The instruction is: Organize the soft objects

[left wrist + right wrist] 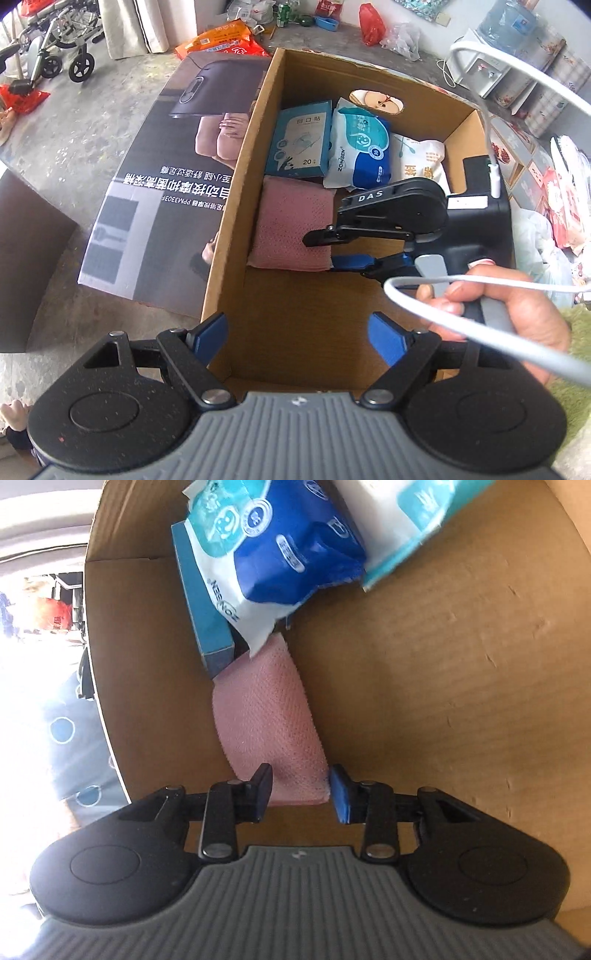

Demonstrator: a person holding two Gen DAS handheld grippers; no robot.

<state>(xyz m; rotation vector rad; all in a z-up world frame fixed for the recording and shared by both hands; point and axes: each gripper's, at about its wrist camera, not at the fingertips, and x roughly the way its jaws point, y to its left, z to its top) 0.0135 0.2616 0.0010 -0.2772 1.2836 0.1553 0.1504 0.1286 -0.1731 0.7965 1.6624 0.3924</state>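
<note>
Left wrist view. Cardboard box [255, 122], open at the top, standing on a concrete floor. Contents: folded pink towel [291, 225] flat on the bottom against the left wall; behind it a teal carton [299, 142], a blue-and-white wipes pack [360, 147] and a white-and-orange pouch [421, 155] in a row along the far wall. Left gripper [299, 336]: over the near end of the box, jaws wide apart, nothing between them. Right gripper [332, 251]: reaches in from the right, held by a hand [509, 314], its two fingers on either side of the towel's right edge.

Right wrist view. Right gripper [301, 792]: fingers bracket the near corner of the towel [269, 731]. The black pad dents the cloth and the blue pad [340, 794] touches its edge, so the jaws are closed on the towel. Wipes pack [280, 542] overlaps the carton [201, 605], both just beyond the towel.

Handling, judged: the towel is light, soft and limp, with a textured weave unlikely to slip. A corner hold will let the folds droop open; gripping through all layers, further in from the edge, looks safer.
</note>
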